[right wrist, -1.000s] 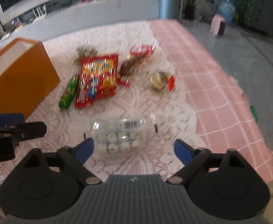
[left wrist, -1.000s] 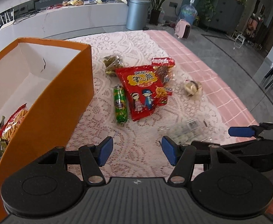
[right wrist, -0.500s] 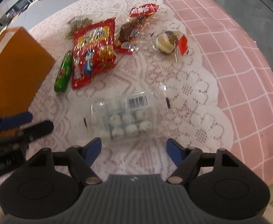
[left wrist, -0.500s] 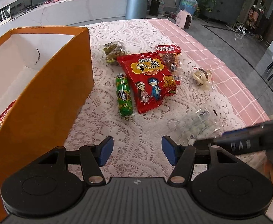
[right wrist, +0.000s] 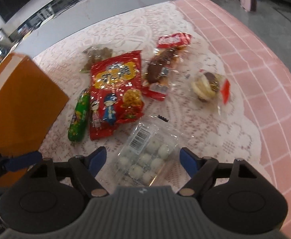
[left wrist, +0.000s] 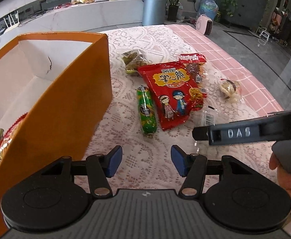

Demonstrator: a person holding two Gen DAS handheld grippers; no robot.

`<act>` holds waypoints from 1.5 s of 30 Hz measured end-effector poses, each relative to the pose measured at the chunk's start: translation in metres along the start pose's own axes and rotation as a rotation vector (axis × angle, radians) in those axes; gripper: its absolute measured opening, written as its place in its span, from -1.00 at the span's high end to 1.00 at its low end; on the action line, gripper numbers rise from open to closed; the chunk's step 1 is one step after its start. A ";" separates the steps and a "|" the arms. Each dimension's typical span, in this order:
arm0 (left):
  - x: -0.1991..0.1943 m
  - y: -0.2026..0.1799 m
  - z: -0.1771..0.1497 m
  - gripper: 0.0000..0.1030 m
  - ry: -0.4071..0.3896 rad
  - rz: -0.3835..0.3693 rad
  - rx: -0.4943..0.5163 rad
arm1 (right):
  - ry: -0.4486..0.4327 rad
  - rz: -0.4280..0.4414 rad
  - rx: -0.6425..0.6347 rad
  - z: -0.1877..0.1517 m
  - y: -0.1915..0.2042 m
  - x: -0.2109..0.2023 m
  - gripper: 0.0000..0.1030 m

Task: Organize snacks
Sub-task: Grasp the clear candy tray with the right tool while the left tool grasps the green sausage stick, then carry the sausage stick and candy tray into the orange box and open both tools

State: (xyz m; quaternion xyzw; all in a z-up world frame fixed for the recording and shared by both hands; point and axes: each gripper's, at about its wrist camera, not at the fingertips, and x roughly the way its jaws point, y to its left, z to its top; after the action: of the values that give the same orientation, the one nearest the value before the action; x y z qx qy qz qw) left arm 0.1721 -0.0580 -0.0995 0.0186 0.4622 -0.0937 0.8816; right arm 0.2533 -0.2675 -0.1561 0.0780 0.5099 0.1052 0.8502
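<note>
while right gripper [right wrist: 142, 156] fingers straddle clear pack [right wrist: 145, 155], lace bare rightward

"DAS" on right claw [left wrist: 238, 133]

Orange box [left wrist: 69, 99], red cartoon-printed snack bag [left wrist: 172, 91].

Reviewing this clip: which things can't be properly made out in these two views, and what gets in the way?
- Clear pack of white balls: in the left wrist view the right gripper's arm covers nearly all of it.
- Snacks inside the orange box: left wrist view, hidden by the box wall and cut by the frame edge.
- Small greenish packet: right wrist view, blurred and partly under the red bag.
- Right gripper: whether its pads touch the pack, unclear.
</note>
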 end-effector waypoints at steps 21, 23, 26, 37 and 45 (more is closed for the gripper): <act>0.019 -0.005 0.012 -0.27 -0.089 0.014 0.036 | 0.044 -0.159 -0.021 -0.008 -0.007 0.000 -0.58; 0.026 -0.009 0.015 -0.16 -0.091 0.044 0.052 | 0.031 -0.164 -0.020 -0.010 -0.007 -0.001 -0.53; 0.037 -0.010 0.018 -0.12 -0.095 0.051 0.055 | 0.016 -0.172 -0.040 -0.012 0.000 0.000 -0.46; 0.062 -0.011 0.028 0.38 -0.076 0.073 0.067 | -0.027 -0.139 -0.176 -0.019 0.019 0.000 -0.17; 0.056 -0.013 0.026 0.53 -0.067 0.070 0.074 | -0.035 -0.128 -0.177 -0.019 0.020 -0.002 -0.09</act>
State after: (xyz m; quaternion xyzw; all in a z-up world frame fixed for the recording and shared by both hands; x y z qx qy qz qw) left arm 0.2221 -0.0821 -0.1295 0.0643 0.4276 -0.0803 0.8981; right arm 0.2335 -0.2483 -0.1585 -0.0283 0.4878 0.0937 0.8675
